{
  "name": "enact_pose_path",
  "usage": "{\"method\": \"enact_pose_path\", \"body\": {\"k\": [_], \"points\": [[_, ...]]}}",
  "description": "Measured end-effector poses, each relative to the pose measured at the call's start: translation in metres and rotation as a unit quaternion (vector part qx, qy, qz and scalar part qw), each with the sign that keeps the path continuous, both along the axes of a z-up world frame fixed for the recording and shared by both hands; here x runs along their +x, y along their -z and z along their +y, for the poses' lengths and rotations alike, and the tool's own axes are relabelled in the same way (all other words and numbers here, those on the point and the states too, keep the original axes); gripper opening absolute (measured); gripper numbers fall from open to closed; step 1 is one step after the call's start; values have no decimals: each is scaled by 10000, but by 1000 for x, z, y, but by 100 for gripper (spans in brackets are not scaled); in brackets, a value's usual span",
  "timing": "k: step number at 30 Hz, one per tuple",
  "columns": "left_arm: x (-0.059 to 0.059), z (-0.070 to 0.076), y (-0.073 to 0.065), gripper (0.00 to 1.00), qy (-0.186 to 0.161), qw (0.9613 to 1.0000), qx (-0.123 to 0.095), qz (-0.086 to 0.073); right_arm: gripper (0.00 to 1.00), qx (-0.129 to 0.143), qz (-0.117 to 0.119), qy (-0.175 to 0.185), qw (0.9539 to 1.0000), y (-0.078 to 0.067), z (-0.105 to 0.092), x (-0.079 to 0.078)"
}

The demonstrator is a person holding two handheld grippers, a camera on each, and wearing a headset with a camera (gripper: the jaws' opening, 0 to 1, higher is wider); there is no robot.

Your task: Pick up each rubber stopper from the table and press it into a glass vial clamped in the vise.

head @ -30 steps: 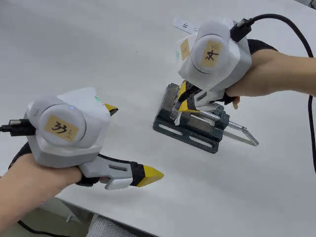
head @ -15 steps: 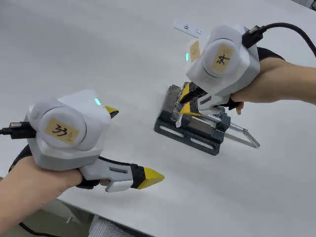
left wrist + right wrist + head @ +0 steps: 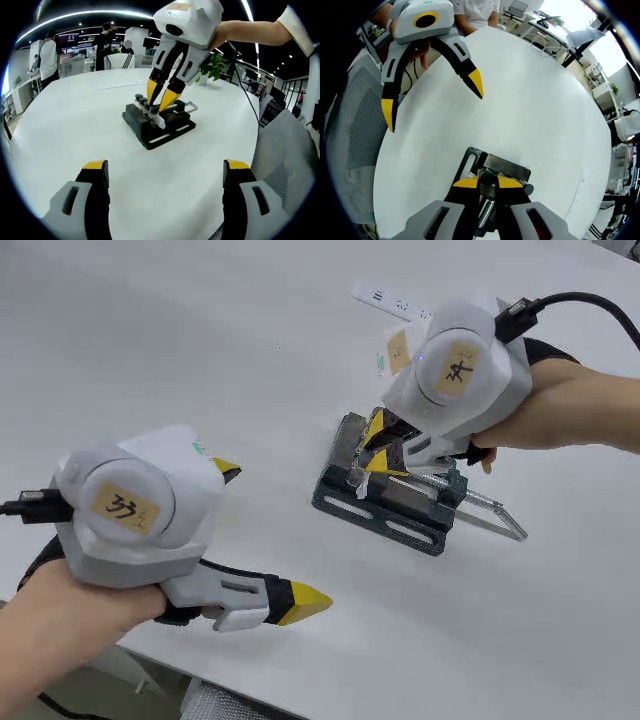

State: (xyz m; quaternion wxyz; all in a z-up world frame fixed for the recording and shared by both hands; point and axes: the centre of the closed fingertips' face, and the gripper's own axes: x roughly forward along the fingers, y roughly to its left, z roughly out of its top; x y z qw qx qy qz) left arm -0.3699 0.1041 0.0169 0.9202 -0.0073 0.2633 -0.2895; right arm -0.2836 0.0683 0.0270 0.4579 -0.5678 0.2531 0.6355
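Drifted slightly right since a second ago, the right gripper [image 3: 372, 448] sits over the vise [image 3: 390, 508] at mid-table. Its jaws are closed on a dark rubber stopper [image 3: 487, 178] above the clamped glass vials [image 3: 142, 102]. The left gripper [image 3: 270, 532] hovers near left over the table [image 3: 200, 340], jaws wide apart.

Left hand-held gripper [image 3: 270, 532] hovers with jaws spread wide; right hand-held gripper [image 3: 372, 445] points down, jaws pinched close.

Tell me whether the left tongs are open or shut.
Open. In the left gripper view the left tongs have their yellow tips far apart, with bare table between them and nothing held.
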Motion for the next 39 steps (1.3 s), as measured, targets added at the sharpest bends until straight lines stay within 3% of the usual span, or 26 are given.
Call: {"method": "enact_pose_path", "body": {"k": [10, 14, 17, 30, 39], "points": [[0, -1, 2, 94, -3, 10000, -4, 7, 12, 100, -104, -79, 9999, -4, 1, 5], [2, 0, 0, 94, -9, 10000, 17, -23, 13, 214, 75, -42, 9997, -10, 3, 4], [3, 0, -2, 94, -5, 10000, 13, -42, 14, 206, 399, 58, 9990, -16, 2, -5], [5, 2, -2, 94, -13, 10000, 18, -50, 6, -41, 850, 246, 9961, -20, -2, 0], [6, 8, 1, 94, -41, 10000, 27, -16, 0, -115, 912, 248, 9955, -13, 2, -1]]}}
